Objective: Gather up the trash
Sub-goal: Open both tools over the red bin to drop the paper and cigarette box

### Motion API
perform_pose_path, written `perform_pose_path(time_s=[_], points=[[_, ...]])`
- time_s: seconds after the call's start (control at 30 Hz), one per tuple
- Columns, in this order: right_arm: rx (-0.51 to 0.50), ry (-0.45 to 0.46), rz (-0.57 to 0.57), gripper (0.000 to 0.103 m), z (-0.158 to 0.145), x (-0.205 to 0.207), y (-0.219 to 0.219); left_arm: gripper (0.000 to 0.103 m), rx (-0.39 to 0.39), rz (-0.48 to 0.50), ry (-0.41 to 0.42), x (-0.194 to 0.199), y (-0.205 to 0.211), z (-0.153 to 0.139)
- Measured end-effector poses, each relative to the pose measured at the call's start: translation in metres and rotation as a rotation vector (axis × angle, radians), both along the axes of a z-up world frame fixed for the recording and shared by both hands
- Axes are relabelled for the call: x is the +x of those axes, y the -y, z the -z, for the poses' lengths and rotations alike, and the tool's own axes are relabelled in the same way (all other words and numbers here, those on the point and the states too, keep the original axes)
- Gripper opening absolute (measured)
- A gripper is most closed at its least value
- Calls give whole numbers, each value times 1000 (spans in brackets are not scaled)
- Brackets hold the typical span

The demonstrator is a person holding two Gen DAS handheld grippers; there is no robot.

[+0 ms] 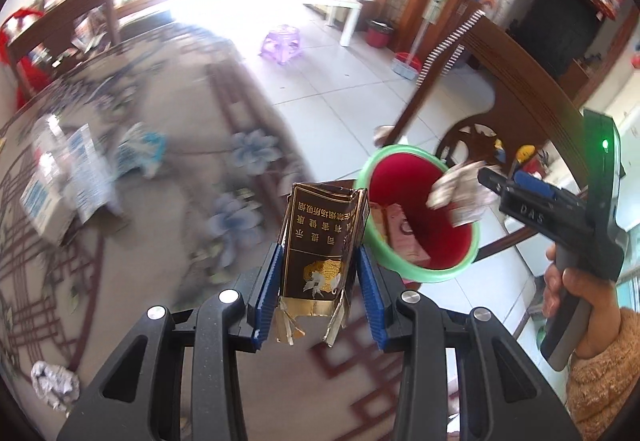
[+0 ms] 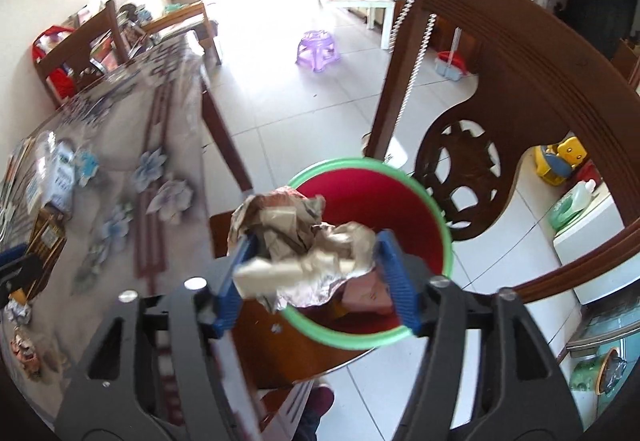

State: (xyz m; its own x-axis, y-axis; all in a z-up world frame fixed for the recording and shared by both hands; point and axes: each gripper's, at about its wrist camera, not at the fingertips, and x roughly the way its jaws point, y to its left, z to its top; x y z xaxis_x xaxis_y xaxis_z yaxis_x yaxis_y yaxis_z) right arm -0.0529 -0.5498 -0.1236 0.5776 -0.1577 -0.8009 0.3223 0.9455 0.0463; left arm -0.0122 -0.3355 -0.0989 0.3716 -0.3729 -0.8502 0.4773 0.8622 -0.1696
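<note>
My left gripper [image 1: 319, 261] is shut on a torn brown and gold cigarette pack [image 1: 320, 241], held above the table edge just left of the bin. The bin [image 1: 460, 269] is red inside with a green rim and sits on a chair seat; a pink box [image 1: 404, 237] lies in it. My right gripper [image 2: 316, 261] is shut on a crumpled wad of foil and paper [image 2: 304, 241], held over the bin's [image 2: 360, 339] near rim. From the left wrist view the right gripper [image 1: 476, 185] and its wad [image 1: 456, 197] hang over the bin's right rim.
The table with a floral cloth [image 1: 160, 181] carries more trash: blue and white packets [image 1: 60, 177], a crumpled blue wrapper [image 1: 140, 149] and a paper ball [image 1: 54, 383]. A carved wooden chair back [image 2: 500, 81] rises behind the bin. A purple stool [image 2: 318, 49] stands on the tiled floor.
</note>
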Motion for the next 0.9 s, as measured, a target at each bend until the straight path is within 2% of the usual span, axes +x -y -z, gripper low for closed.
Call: perform_pose_path(time_s=[0.17,0.47,0.5,0.57,0.6,0.73,0.9], points=[[-5,30,78,78,-6,-7,38,36,-4,104,-10,6,55,10],[-20,41,217,81,-19,-70,79,37,-11,308,-15,15,164,27],[-28,40,233,81,-20,-77,83,39,-9,324,-12,16,173,27],[-48,37,261,81,-23,-87,90,56,-3,350,-1,17,190,28],[-57,37,274,81,-24,-92,93,74,-1,353,5,18,195,27],[-54,46,327,81,-29,-105,104,75,-29,358,30,17,193,12],[-62,62,321,81,-35,-103,97,75,-69,292,57,15,145,-6]])
